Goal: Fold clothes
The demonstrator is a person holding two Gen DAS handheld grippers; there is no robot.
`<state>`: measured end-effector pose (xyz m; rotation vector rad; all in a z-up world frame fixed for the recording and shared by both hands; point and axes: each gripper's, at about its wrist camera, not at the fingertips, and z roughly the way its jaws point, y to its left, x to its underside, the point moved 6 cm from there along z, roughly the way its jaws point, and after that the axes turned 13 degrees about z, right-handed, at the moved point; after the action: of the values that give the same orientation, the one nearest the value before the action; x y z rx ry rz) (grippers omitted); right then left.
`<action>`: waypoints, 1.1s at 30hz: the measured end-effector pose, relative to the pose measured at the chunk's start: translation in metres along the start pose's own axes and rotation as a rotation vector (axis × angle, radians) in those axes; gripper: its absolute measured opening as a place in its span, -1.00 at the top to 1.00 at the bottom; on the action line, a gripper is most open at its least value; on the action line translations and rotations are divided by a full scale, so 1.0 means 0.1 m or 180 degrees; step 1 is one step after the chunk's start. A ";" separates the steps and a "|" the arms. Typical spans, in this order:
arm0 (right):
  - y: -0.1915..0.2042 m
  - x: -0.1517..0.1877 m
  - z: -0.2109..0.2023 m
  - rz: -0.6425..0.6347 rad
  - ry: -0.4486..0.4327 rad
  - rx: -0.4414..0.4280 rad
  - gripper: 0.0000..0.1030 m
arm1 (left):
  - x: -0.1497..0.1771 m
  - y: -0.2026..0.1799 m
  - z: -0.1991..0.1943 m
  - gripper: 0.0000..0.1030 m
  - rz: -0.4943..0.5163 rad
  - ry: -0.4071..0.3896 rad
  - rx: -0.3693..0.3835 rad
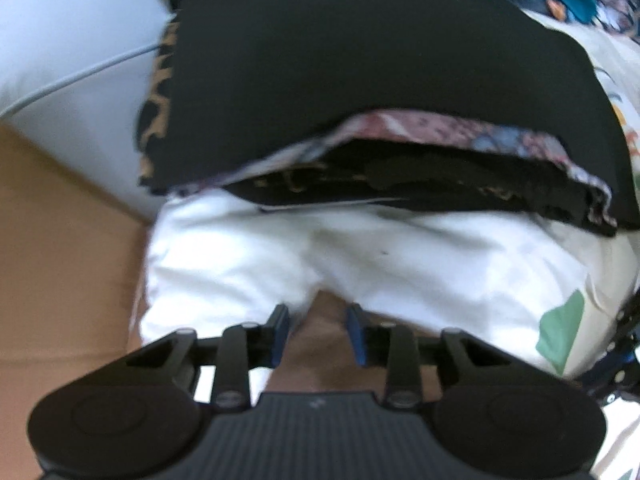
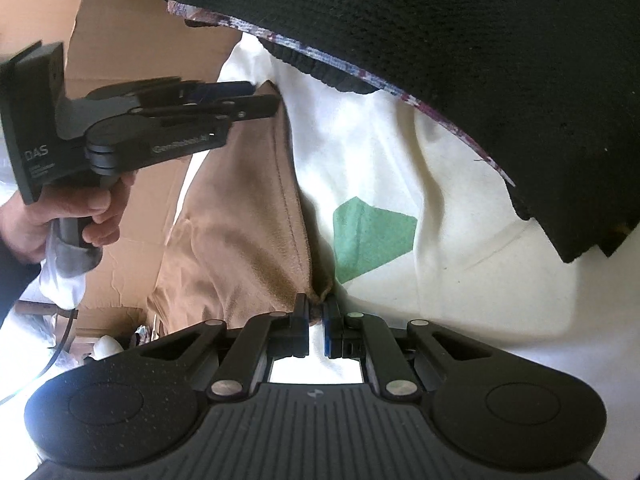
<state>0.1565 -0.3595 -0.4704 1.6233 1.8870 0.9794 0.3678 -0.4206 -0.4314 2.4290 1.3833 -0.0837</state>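
Item: one tan soft-knit garment (image 2: 240, 232), seam running down its length, draped between my two tools over a white bedsheet with a green leaf-shaped print (image 2: 372, 236). My right hand-held gripper (image 2: 316, 312) has its jaws pinched nearly together on a corner of the tan cloth, which bunches right at the tips and spreads away ahead and to the left of them. My left hand-held gripper (image 1: 320, 328) has its jaws parted, with tan cloth lying in the gap; whether it bites the cloth or only straddles it I cannot tell, as that view is blurred. Seen from the right side, the left tool sits at the far end of the garment, my hand (image 2: 72, 216) on its grip. Stock beyond the tips: a stack of folded clothes topped by a black textured knit piece (image 1: 360, 60), with a floral-patterned layer under it, lying ahead of both grippers. Flattened brown cardboard (image 2: 132, 40) lies off to the left. Progress, as I judge it: several pieces lie folded in the stack; the tan one is loose, creased and not squared, so its folding remains to be completed.
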 end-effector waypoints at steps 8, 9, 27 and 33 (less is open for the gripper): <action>0.04 -0.01 -0.08 -0.0056 -0.0085 -0.0007 0.92 | 0.07 -0.02 -0.21 0.92 0.0285 -0.0221 -0.0073; 0.06 -0.02 -0.09 -0.0059 -0.0101 -0.0016 0.92 | 0.08 0.02 -0.27 0.92 0.0284 -0.0260 -0.0124; 0.16 -0.28 -0.04 -0.0223 -0.0453 0.0215 0.94 | -0.06 0.18 -0.20 0.94 -0.0138 -0.0387 -0.0390; 0.17 -0.28 -0.01 -0.0179 -0.0365 0.0268 0.86 | 0.06 0.32 -0.32 0.78 -0.0450 -0.0405 -0.0409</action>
<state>0.1721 -0.3864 -0.4592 1.6279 1.9082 0.7768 0.3947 -0.4200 -0.3936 2.1811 1.4548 -0.1752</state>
